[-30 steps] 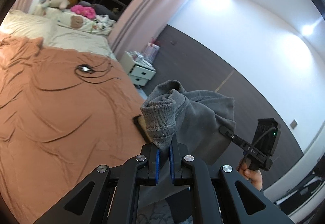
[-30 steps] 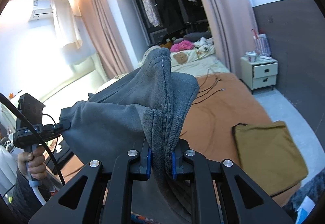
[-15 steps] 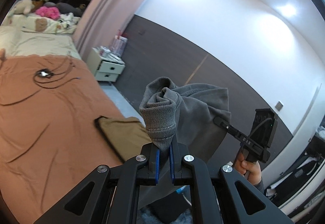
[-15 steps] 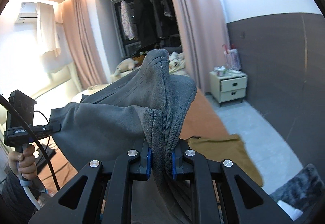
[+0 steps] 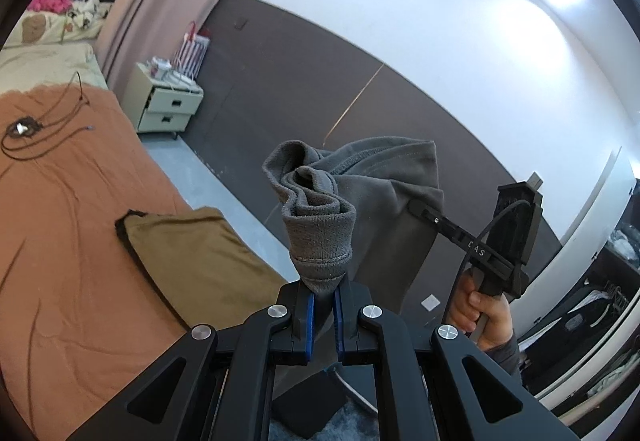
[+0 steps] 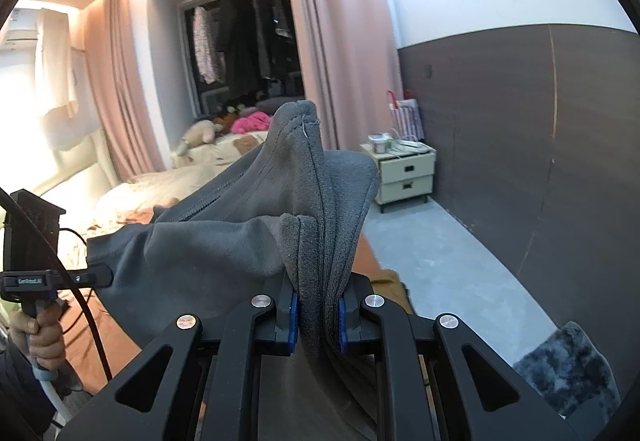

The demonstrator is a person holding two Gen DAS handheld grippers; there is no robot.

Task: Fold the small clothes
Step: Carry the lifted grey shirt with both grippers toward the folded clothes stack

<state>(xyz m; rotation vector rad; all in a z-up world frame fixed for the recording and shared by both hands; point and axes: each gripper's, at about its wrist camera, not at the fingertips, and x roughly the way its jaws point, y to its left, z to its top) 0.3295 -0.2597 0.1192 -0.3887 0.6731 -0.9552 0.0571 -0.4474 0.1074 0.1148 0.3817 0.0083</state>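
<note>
A grey sweatshirt-like garment [image 5: 384,201] hangs in the air between both grippers. My left gripper [image 5: 322,301] is shut on a bunched ribbed hem of it. My right gripper [image 6: 318,305] is shut on a thick folded edge of the same garment [image 6: 240,241]. The right gripper also shows in the left wrist view [image 5: 416,206], pinching the cloth's far side. The left gripper shows in the right wrist view [image 6: 105,273] at the garment's left corner. The cloth's lower part is hidden behind the gripper bodies.
A folded olive-brown garment [image 5: 192,253] lies on the orange bedsheet [image 5: 60,201] near the bed's edge. Black cables [image 5: 28,129] lie on the bed. A cream nightstand [image 6: 404,171] stands by the dark wall. A grey fluffy rug [image 6: 568,373] lies on the floor.
Both grippers have swung to the right with the grey garment, away from the bed's middle toward its edge and the dark wall. The grip on the cloth is unchanged.
</note>
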